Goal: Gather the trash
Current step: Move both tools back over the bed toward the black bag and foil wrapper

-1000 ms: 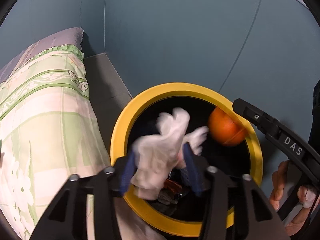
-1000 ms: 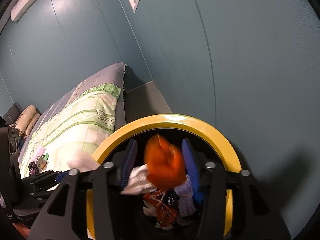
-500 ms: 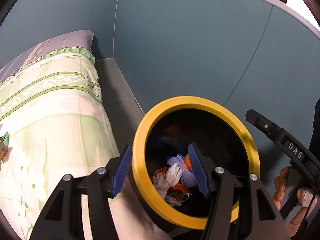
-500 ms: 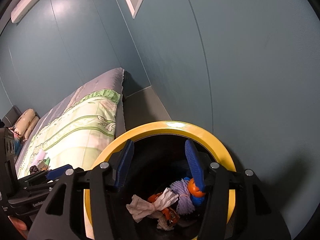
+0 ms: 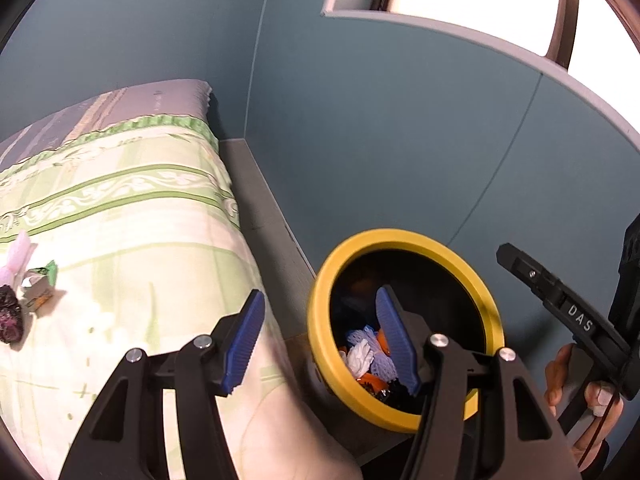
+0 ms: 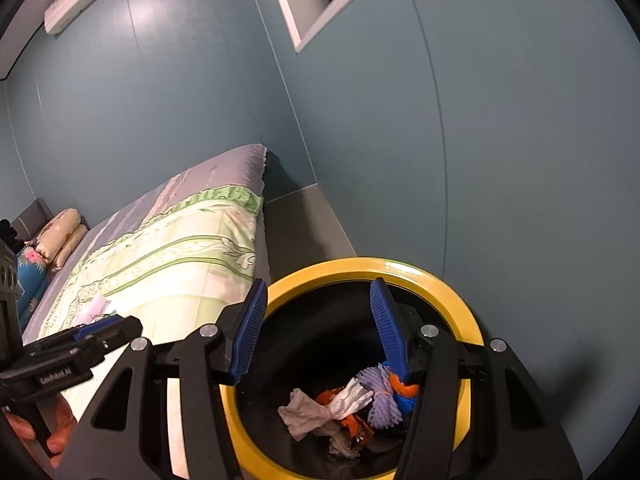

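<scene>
Left wrist view: bed (image 5: 120,216) with a green-and-cream patterned cover fills the left side, against a teal wall (image 5: 400,120). Black bin with a yellow rim (image 5: 320,344) stands on the floor just beside the bed's corner. Left tool (image 5: 320,344) hangs above that gap, jaws apart, nothing between the blue pads. Right tool (image 6: 316,328), in its own view, is over the bin mouth, jaws likewise apart and empty. Trash lies in the bin bottom: crumpled white tissue (image 6: 320,408), purple foam net (image 6: 380,396), orange scraps (image 6: 404,386). More trash on the bed cover: pink tissue (image 5: 16,256), small green-edged wrapper (image 5: 40,288), dark crumpled piece (image 5: 10,320), close together near the left edge.
</scene>
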